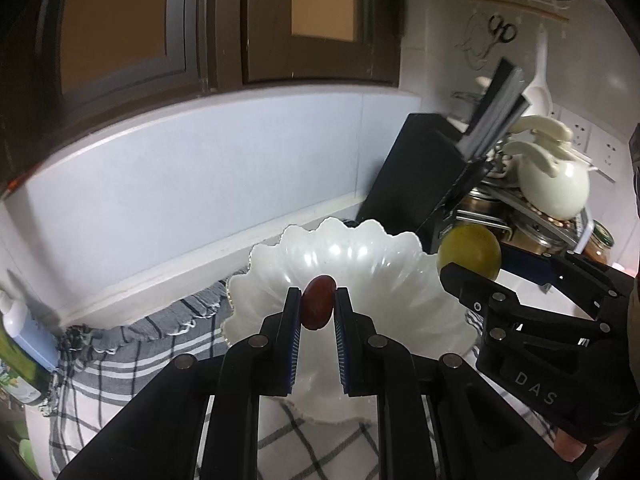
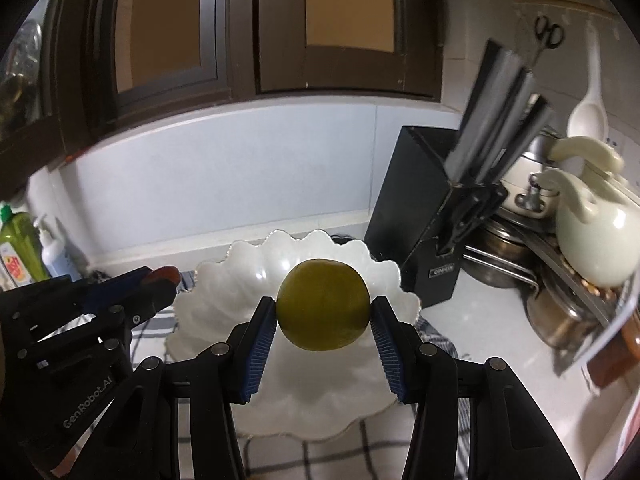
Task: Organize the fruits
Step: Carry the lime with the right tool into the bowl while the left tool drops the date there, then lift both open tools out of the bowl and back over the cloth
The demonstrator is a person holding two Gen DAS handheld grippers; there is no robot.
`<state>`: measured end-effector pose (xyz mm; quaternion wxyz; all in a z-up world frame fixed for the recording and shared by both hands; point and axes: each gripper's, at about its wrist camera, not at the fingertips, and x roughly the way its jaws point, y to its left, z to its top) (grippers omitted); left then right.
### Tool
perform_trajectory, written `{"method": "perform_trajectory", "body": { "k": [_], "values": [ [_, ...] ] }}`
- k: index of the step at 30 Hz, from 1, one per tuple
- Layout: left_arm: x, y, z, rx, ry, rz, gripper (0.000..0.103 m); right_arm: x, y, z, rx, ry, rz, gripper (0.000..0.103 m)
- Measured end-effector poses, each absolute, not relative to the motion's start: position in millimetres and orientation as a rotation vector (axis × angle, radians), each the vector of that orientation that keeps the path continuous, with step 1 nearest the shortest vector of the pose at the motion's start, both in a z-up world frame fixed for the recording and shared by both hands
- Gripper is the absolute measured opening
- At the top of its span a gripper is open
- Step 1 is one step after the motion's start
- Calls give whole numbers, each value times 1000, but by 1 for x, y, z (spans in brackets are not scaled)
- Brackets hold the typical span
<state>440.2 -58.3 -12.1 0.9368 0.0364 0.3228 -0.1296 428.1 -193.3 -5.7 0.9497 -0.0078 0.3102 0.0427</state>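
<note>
Left wrist view: left gripper [image 1: 317, 304] has its jaws drawn narrow, clamped on a small dark-red fruit [image 1: 317, 302] held at the fingertips. The fruit hangs above the hollow of a white scalloped bowl [image 1: 256, 280], not touching it. The bowl stands on a grey-and-white checked cloth [image 1: 132, 344] on the counter. To the right, the right gripper [image 1: 472, 264] enters the frame with a green round fruit [image 1: 469, 251] between its fingers, level with the bowl's right rim. Behind it stand a black knife block [image 1: 420, 172] and a cream jug [image 1: 554, 188]. A white bottle [image 1: 16, 320] sits at the far left edge.

Right wrist view: right gripper [image 2: 323, 312] has its jaws at a moderate spread, both blue pads pressed on the green round fruit [image 2: 323, 306]. The fruit is held above the middle of the white scalloped bowl [image 2: 224, 280]. The left gripper [image 2: 160, 280] shows at lower left, the dark-red fruit [image 2: 164, 274] visible at its tips, beside the bowl's left rim. The knife block [image 2: 416, 208] stands just right of the bowl; the cream jug [image 2: 596, 232] and stacked metal pots [image 2: 504, 256] lie further right. A green bottle [image 2: 18, 248] stands at far left.
</note>
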Motion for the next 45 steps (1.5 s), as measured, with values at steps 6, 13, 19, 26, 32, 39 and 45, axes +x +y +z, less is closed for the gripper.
{"method": "perform_trajectory", "body": {
  "k": [6,13,19,26,32,39,45],
  "values": [
    [477,-66,-29,73,728,-253,17,468,-197,-20,-30,690,107,50],
    [520,-69,-62,75,827,-236,17,510,-200,-45,-51,763,118,42],
    [542,-76,-83,67,905,-260,19,529,-203,-55,-70,781,114,39],
    [542,-80,-81,76,916,-265,53,531,-212,-60,-44,793,113,39],
    [522,-77,-61,121,864,-231,68,515,-213,-52,-24,772,112,39],
    [487,-67,-38,108,815,-203,79,478,-212,-33,-14,727,119,40],
    [450,-59,-18,118,745,-157,82,443,-210,-18,-2,703,129,40]
  ]
}}
